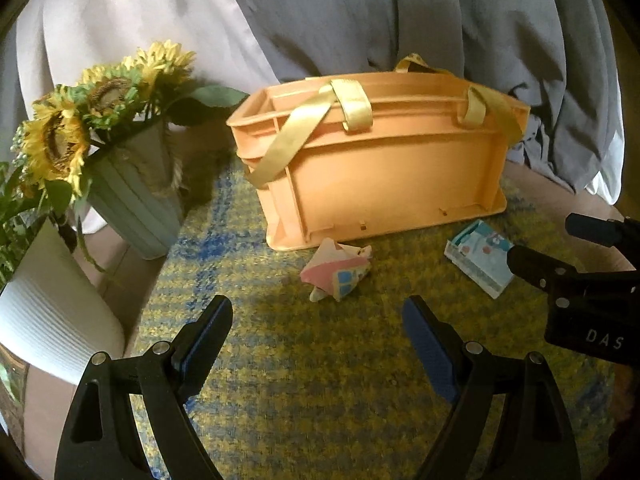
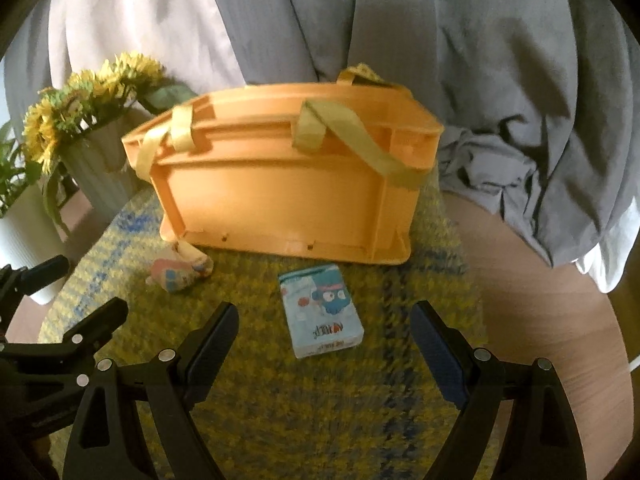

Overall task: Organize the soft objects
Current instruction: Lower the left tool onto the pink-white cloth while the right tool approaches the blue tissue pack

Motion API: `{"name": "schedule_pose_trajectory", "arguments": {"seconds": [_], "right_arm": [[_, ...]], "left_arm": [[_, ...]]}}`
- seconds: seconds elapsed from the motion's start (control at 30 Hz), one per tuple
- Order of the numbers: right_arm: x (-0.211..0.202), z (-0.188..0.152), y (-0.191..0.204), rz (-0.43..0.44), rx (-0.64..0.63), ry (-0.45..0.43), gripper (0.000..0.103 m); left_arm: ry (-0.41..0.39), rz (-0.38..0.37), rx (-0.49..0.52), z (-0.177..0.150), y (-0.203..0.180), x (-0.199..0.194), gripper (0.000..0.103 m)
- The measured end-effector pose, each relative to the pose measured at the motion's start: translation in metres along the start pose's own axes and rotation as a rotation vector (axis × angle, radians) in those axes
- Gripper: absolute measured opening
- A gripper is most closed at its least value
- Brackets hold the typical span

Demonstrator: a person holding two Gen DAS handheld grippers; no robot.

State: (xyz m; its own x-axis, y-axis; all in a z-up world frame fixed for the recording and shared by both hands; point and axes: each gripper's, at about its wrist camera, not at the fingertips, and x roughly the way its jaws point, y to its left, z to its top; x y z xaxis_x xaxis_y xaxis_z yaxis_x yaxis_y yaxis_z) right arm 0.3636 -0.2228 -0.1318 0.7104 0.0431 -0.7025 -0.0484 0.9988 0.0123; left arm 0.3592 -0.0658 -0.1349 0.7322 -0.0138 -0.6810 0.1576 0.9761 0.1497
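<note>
An orange plastic crate (image 1: 380, 172) with yellow ribbon straps (image 1: 292, 140) stands on a yellow and blue mat (image 1: 320, 380). A small pink and cream patterned soft pouch (image 1: 338, 274) lies in front of the crate. A light blue tissue pack (image 1: 478, 258) lies to its right. My left gripper (image 1: 318, 320) is open, just short of the pouch. In the right wrist view the crate (image 2: 288, 192), pouch (image 2: 182, 274) and tissue pack (image 2: 322, 314) show again. My right gripper (image 2: 324, 320) is open, with the tissue pack between its fingers.
A ribbed grey vase of sunflowers (image 1: 132, 204) and a white ribbed pot (image 1: 52, 308) stand at the left on a round wooden table (image 2: 560, 300). Grey and white curtains (image 1: 400, 20) hang behind the crate. The right gripper's body (image 1: 588, 292) shows at the right edge.
</note>
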Motion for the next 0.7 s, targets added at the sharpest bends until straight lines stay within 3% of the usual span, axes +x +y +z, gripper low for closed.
{"name": "schedule_pose_trajectory", "arguments": {"seconds": [0.7], "right_arm": [[0.059,0.006,-0.004,0.037,0.022,0.103,0.088]], "left_arm": [[0.098,-0.067,-0.013,0.014,-0.001,0.072,0.087]]}}
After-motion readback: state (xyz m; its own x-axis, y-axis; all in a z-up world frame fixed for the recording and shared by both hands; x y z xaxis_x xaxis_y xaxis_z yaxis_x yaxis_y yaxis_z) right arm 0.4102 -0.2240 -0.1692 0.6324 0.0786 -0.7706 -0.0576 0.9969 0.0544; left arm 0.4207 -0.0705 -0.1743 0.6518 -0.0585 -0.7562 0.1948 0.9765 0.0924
